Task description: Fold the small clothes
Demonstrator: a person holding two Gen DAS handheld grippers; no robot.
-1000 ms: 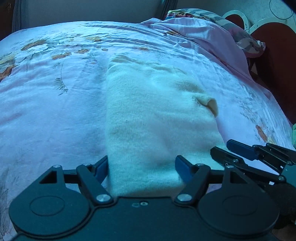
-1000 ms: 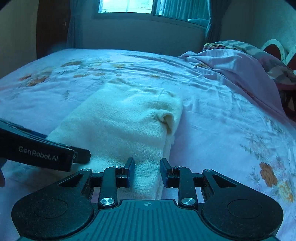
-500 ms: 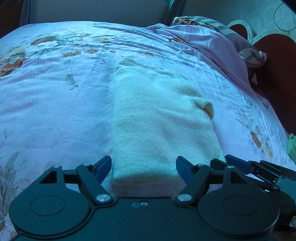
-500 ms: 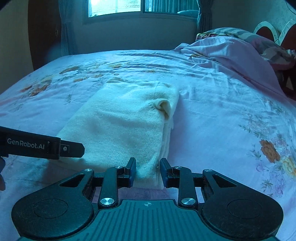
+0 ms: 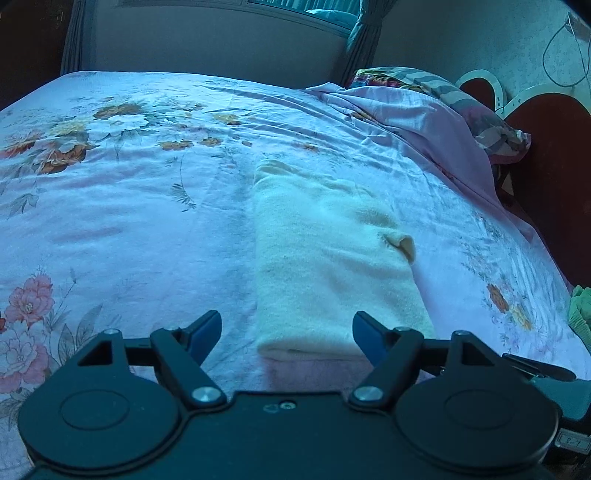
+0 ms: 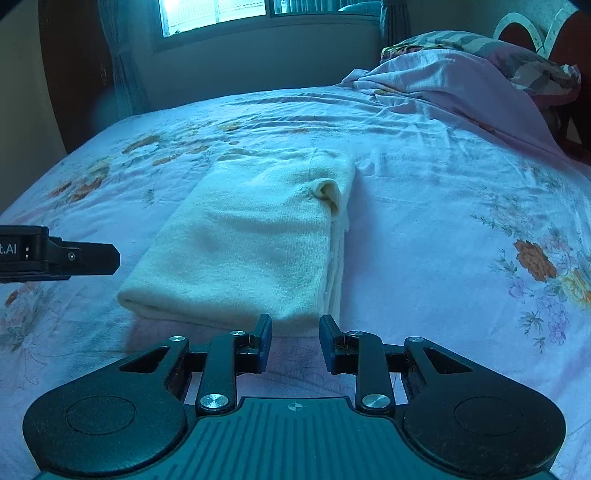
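1. A bedroom: a bed covered by a pale pink floral sheet (image 5: 140, 229) fills both views, with a window (image 6: 218, 14) and curtains on the far wall at 12 o'clock in the right wrist view.
2. A rumpled pink blanket (image 5: 413, 125) and a patterned pillow (image 6: 491, 48) lie heaped toward 1 o'clock, beside a dark red headboard (image 5: 554, 177).
3. A cream knitted garment (image 5: 325, 266), folded into a long narrow strip, lies flat on the sheet at the middle of the bed; its near end is a rounded fold, and a small cuff opening shows on its right edge.
4. The left gripper (image 5: 287, 332) has its jaws set wide with nothing between the pads; the garment's near end lies on the sheet just beyond the fingertips, at 12 o'clock, apart from them.
5. The right gripper (image 6: 295, 341) has its jaws spread only a little and empty; the garment's near right corner lies just past them at 12 o'clock, not touched.
6. In the right wrist view the left gripper's finger comes in at 9 o'clock, beside the garment's left edge.
7. A green cloth (image 5: 580, 310) peeks in at 3 o'clock of the left wrist view.
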